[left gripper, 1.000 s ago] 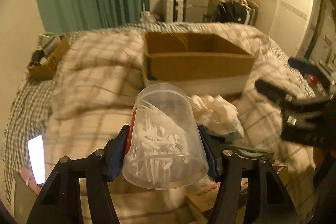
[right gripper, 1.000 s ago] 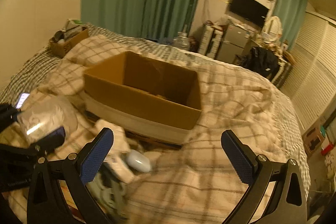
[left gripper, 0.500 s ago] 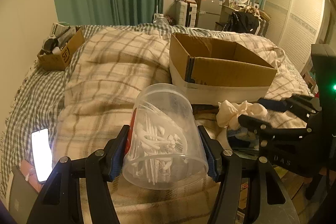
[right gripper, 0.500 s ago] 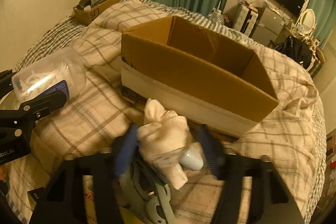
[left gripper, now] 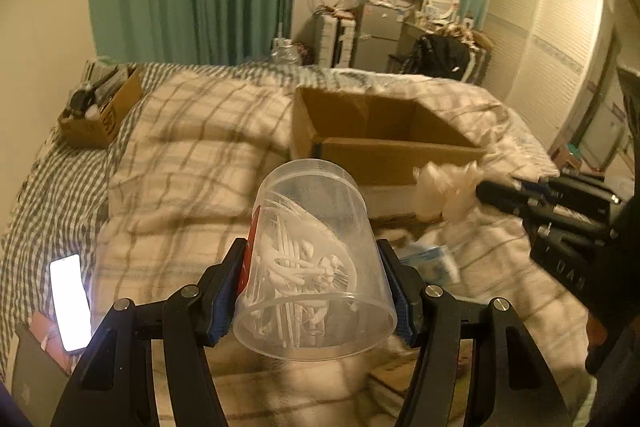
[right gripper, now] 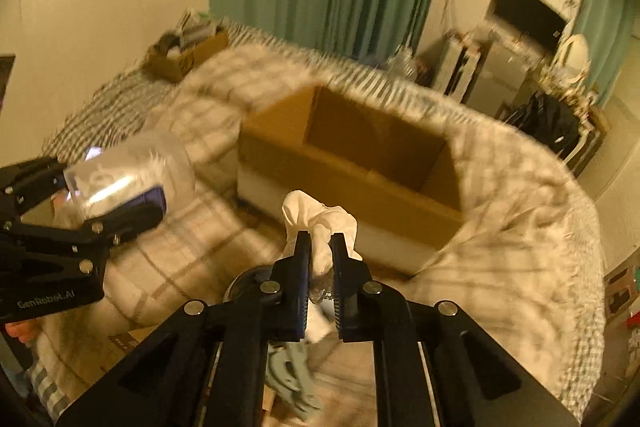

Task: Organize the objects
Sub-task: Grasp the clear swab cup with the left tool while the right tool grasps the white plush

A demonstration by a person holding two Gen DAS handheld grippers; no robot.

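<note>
My left gripper [left gripper: 314,285] is shut on a clear plastic tub [left gripper: 312,259] of white sticks, held above the checked blanket [left gripper: 188,155]. The same tub [right gripper: 128,175] shows at the left of the right wrist view, in the left gripper [right gripper: 80,199]. My right gripper [right gripper: 320,247] is shut on a white crumpled cloth [right gripper: 316,219], lifted in front of the open cardboard box [right gripper: 352,163]. From the left wrist the cloth [left gripper: 444,183] hangs at the tip of the right gripper [left gripper: 492,193], beside the box [left gripper: 380,143].
A lit phone [left gripper: 70,301] lies on the bed at the left. A small cardboard box [left gripper: 100,111] of odds stands at the bed's far left corner. A blue-white packet [left gripper: 430,259] and grey-green item [right gripper: 292,383] lie below the grippers. Green curtains, a TV and cluttered furniture stand behind.
My right gripper went from wide open to shut on the white cloth and lifted it off the bed toward the box. The left gripper kept its hold on the tub and rose slightly.
</note>
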